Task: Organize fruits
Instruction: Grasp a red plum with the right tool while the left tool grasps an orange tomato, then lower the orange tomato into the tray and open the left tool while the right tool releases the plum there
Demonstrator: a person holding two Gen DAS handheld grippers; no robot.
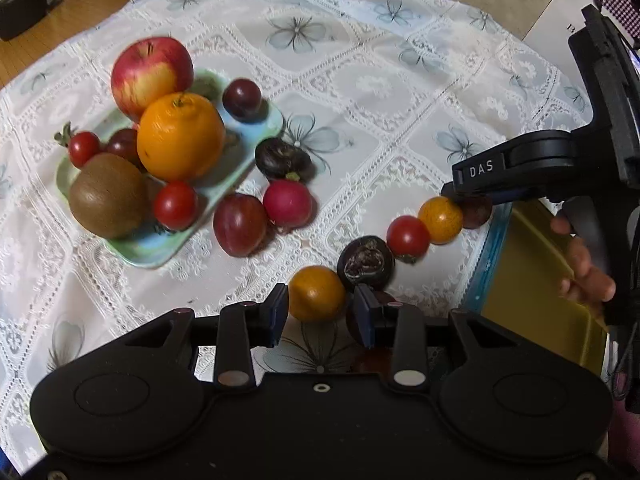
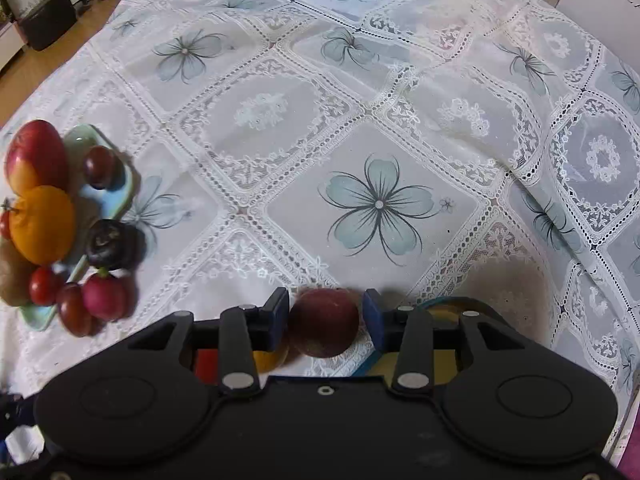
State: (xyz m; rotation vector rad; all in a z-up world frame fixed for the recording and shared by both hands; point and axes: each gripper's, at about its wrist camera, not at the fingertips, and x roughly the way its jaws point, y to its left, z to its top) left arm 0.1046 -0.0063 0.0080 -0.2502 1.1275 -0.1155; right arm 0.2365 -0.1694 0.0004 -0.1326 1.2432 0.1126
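A row of small fruits lies on the lace tablecloth: a yellow tomato [image 1: 316, 292], a dark mangosteen [image 1: 365, 259], a red tomato [image 1: 408, 237], a second yellow tomato [image 1: 440, 219] and a dark red plum [image 1: 478, 211]. My left gripper [image 1: 321, 314] is open, and the near yellow tomato sits between its fingertips with a gap on the right side. At the row's far end my right gripper [image 2: 326, 320] points down, shut on the dark red plum [image 2: 324, 322], which rests on the cloth. A person's hand [image 1: 584, 268] holds that gripper.
A green-blue plate [image 1: 256, 120] at the left carries an apple [image 1: 151, 72], an orange [image 1: 180, 136], a kiwi [image 1: 107, 196], red tomatoes and dark grapes. Beside it lie a mangosteen [image 1: 282, 158], a radish [image 1: 287, 204] and a plum [image 1: 239, 224]. A yellow container [image 1: 532, 280] stands at the right.
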